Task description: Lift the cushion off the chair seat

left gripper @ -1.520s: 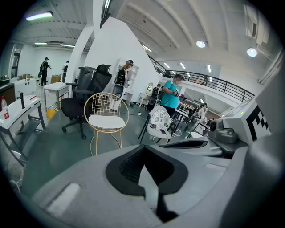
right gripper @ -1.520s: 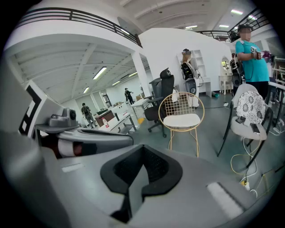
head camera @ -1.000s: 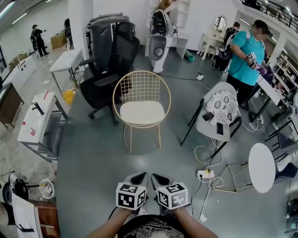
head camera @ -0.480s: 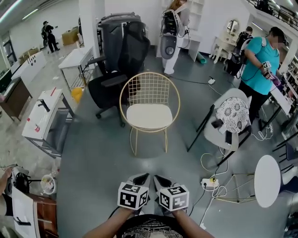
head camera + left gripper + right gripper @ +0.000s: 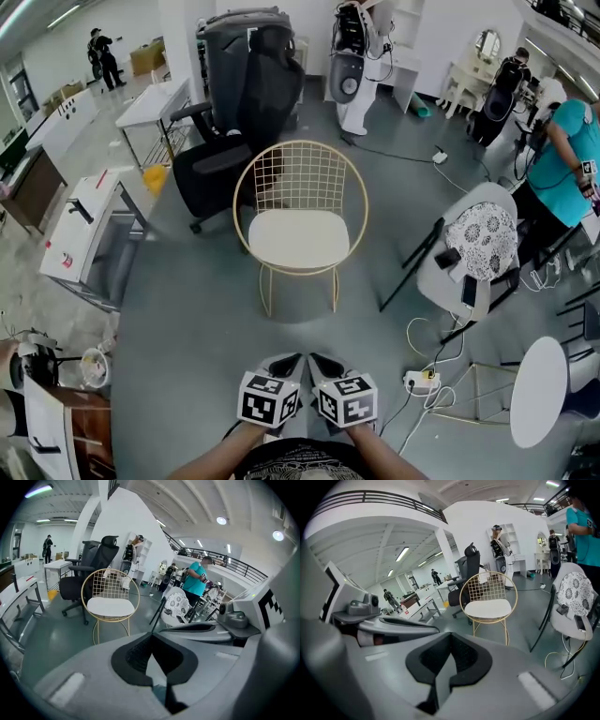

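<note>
A cream round cushion [image 5: 298, 239] lies flat on the seat of a gold wire chair [image 5: 300, 173] standing on the grey floor. It also shows as the cushion [image 5: 110, 606] in the left gripper view and the cushion [image 5: 489, 607] in the right gripper view. Both grippers are side by side low in the head view, well short of the chair and touching nothing. My left gripper [image 5: 279, 362] [image 5: 151, 637] is shut and empty. My right gripper [image 5: 323, 363] [image 5: 451, 637] has its jaws together too, with nothing between them.
A black office chair [image 5: 220, 159] stands behind the gold chair on its left. To the right are a grey chair with a patterned cushion [image 5: 478, 234], a power strip with cables [image 5: 417, 380] and a round white table [image 5: 534, 389]. A white bench [image 5: 84, 230] stands left, a person in teal [image 5: 567, 150] far right.
Both grippers and the head have moved forward toward the gold chair, which now looks nearer. The jaws have stayed together.
</note>
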A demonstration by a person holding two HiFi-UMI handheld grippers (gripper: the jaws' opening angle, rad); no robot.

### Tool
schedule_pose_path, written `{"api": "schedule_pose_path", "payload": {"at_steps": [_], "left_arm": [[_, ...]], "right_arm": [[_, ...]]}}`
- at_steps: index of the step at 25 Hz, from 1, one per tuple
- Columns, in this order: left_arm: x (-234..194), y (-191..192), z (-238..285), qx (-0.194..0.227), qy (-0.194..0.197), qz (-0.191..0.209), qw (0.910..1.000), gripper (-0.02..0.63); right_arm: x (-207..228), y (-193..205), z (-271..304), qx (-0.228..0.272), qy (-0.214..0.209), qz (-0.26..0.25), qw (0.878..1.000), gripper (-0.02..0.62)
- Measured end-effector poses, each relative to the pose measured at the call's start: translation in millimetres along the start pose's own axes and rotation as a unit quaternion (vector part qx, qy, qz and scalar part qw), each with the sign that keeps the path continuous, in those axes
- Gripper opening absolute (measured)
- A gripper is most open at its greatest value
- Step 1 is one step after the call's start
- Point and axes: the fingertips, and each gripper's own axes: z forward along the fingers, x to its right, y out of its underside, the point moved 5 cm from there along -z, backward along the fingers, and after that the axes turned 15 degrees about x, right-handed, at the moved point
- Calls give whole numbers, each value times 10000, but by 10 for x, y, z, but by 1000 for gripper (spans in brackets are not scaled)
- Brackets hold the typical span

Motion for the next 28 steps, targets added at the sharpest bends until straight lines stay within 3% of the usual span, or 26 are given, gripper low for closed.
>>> {"api": "schedule_pose_path", "payload": {"at_steps": [8,15,19,28], "left_arm": [[-227,-261,654,-39,-381,-152,9992,-9],[-268,-603,1213,244,-568,-322,9976,-5],[-301,-761,1412,420,-835,-376,9949,-5],[-393,-882,1604,656,-1012,-450,9917,-3]], "right_arm": [[598,-337,398,-127,-97,186,9997,-3],[1096,-741,736,-176,-442,195,9987,-3],[1292,-909,856,-163,-695,116,9974,-3],[1480,-1149,1054,152,-1212,148,9924,-3]]}}
